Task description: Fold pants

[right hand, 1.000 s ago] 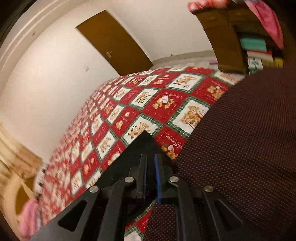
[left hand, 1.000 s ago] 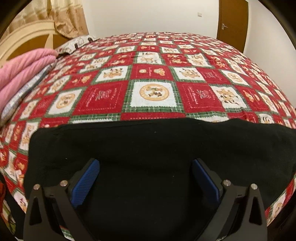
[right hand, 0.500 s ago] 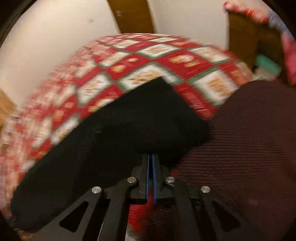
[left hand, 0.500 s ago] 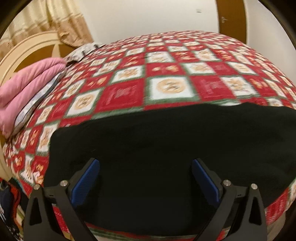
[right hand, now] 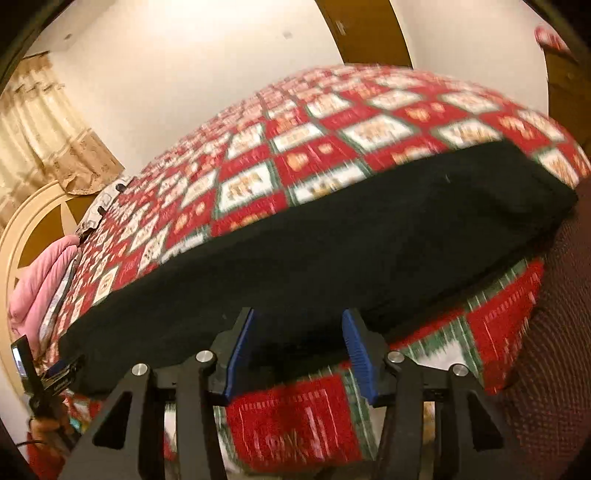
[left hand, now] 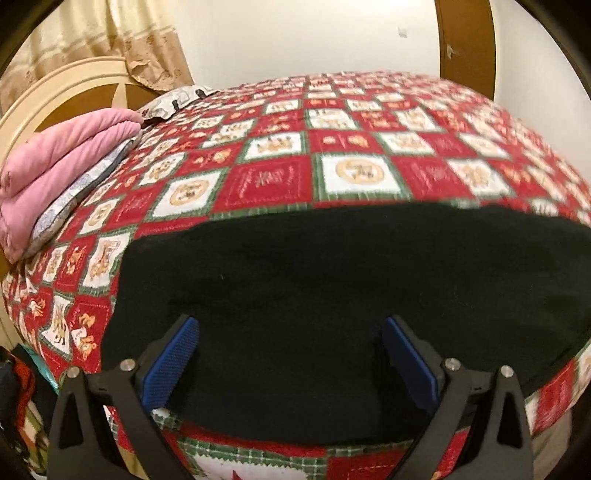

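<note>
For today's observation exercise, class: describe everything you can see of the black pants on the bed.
The black pants are a plain, dark, soft-looking fabric with no visible pockets or seams. They lie flat as a wide folded slab near the front edge of the bed, resting on the red, white and green patchwork quilt. The left hand-held gripper is above them with its jaws wide open; the right hand-held gripper is open at their near edge. Neither grips the cloth.

Ahead of the jaws we see a bed under a red, white and green patchwork quilt point(left hand: 354, 173). Far left of them lies a folded pink blanket point(left hand: 55, 173) against a cream headboard point(left hand: 55, 92), with beige curtains point(left hand: 122, 33) above. Beyond the bed we see a brown door point(left hand: 465, 40).
</note>
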Demonstrator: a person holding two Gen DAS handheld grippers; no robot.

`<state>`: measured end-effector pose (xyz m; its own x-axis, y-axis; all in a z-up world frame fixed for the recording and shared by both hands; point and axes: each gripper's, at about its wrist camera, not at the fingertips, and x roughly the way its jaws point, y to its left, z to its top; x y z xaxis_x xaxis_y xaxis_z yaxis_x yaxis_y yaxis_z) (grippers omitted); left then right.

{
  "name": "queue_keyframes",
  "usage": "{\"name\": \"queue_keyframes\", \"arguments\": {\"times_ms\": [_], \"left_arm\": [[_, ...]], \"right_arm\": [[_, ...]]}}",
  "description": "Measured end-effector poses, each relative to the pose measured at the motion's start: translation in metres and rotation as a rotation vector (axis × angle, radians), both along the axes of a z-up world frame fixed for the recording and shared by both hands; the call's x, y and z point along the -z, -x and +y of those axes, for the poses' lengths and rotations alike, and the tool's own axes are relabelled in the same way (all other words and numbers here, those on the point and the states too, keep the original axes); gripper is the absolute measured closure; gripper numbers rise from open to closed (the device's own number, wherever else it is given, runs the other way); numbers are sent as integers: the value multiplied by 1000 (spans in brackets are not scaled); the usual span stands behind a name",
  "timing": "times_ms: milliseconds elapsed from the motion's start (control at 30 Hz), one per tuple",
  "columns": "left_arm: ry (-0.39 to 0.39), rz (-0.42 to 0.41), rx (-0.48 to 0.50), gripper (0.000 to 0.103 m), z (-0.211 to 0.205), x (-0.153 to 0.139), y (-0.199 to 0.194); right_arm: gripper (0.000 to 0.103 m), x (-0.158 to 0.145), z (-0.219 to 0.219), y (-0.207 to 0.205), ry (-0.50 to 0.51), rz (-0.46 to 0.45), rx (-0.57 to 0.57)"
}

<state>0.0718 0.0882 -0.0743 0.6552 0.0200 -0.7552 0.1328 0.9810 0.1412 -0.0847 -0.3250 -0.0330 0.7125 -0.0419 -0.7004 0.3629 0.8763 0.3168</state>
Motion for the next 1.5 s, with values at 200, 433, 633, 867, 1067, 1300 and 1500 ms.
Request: {"name": "queue_keyframes", "arguments": {"times_ms": [200,433,633,867,1067,1300,1500], "left_arm": [[25,12,0,0,14,4,3],[61,8,-33,0,42,4,1],[41,-51,-81,0,56,-8,2],[6,-35,-185,0,92,0,-3],[87,-26,-273,0,131,0,-4],[142,-31,-256,0,131,0,0],[79,-7,-249,0,128,12,-5]], "right_arm": [[52,42,30,-14,97,229,-95],[52,15,49,1,192,224,-97],[52,-6,113,-23,163,28,-301],[54,30,183,-37,275,151,-389],[54,18,187,-32,260,155,-423],[54,8,242,-68,156,25,-615],[29,40,313,-65,212,114,-828]]}}
